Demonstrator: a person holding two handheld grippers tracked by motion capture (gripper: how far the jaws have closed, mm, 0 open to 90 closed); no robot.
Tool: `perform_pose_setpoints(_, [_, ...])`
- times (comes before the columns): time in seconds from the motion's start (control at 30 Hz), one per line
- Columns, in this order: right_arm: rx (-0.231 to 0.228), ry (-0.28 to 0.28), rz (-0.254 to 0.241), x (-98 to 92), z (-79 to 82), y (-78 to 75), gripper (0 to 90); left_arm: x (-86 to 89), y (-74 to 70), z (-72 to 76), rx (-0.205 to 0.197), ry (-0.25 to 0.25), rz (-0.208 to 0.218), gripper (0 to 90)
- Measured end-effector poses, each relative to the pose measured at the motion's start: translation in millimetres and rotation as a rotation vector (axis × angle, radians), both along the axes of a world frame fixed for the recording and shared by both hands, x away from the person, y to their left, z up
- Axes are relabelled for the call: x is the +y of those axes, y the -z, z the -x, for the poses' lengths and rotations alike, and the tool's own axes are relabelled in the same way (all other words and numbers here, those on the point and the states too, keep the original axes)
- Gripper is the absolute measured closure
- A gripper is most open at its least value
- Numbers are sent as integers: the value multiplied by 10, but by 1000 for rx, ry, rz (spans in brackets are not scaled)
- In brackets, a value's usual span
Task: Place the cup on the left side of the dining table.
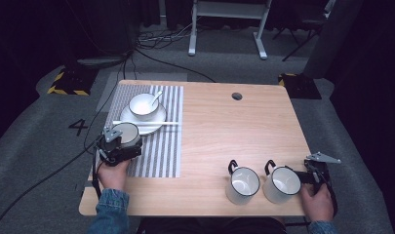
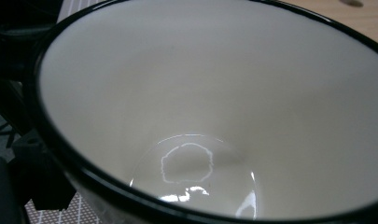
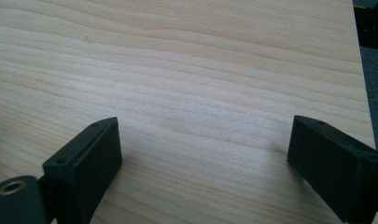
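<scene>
In the high view, the left gripper (image 1: 118,145) held a white black-rimmed mug (image 1: 126,133) over the striped placemat (image 1: 161,146) at the counter's (image 1: 224,126) left side, just in front of a saucer (image 1: 145,120) carrying a bowl (image 1: 144,105) and spoon (image 1: 156,97). A white chopstick (image 1: 151,123) lay across the saucer. The right gripper (image 1: 307,176) sat beside the nearer of two more mugs (image 1: 282,184) (image 1: 244,184) at the front right. A painted "4" (image 1: 78,127) marked the floor.

In the left gripper view, the mug's pale interior (image 2: 214,102) loomed close; the fingers clamped it, though their pads were hidden.

In the right gripper view, the fingers (image 3: 84,163) stood wide apart over bare wood, gripping nothing.
</scene>
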State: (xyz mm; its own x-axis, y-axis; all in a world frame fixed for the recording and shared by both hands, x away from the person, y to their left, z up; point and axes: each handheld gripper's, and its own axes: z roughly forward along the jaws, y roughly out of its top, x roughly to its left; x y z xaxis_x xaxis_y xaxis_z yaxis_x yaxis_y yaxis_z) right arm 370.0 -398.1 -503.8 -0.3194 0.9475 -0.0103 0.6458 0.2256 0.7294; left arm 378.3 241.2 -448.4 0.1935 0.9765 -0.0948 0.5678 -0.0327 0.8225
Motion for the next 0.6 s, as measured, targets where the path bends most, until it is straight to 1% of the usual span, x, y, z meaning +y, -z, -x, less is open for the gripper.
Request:
perform_pose_setpoints(0.07, [0,1,0,0,0,0,102,-14,25,-22,23,6,-17,29])
perform_pose_setpoints(0.17, [-1,-1,2,-2,-1,1,101,-28,48,-41,37,6,-20,28])
perform_pose_setpoints(0.2, [-1,-1,2,-2,-1,1,101,-33,56,-47,51,12,-15,28])
perform_pose_setpoints(0.23, [0,0,0,0,0,0,102,-41,90,-64,59,11,-20,28])
perform_pose_setpoints(0.3, [-2,-1,2,-2,-1,1,101,-37,111,-73,66,11,-14,28])
perform_pose_setpoints(0.33, [-1,-1,1,-1,0,0,101,-27,150,-94,84,12,-7,29])
perform_pose_setpoints(0.37, [-1,-1,1,-1,0,0,101,-27,150,-94,84,12,-7,28])
perform_pose_setpoints(0.4, [0,0,0,0,0,0,101,-19,171,-101,102,15,-3,28])
perform_pose_setpoints(0.43, [-2,-1,2,-2,-1,1,101,-15,180,-106,100,11,-12,28])
perform_pose_setpoints(0.53, [-2,-1,2,-2,-1,1,101,-7,187,-108,104,16,-15,28])
perform_pose_setpoints(0.57, [0,0,0,0,0,0,101,-8,193,-112,99,10,-20,28])
perform_pose_setpoints(0.6, [0,0,0,0,0,0,101,-10,195,-111,101,9,-15,28])
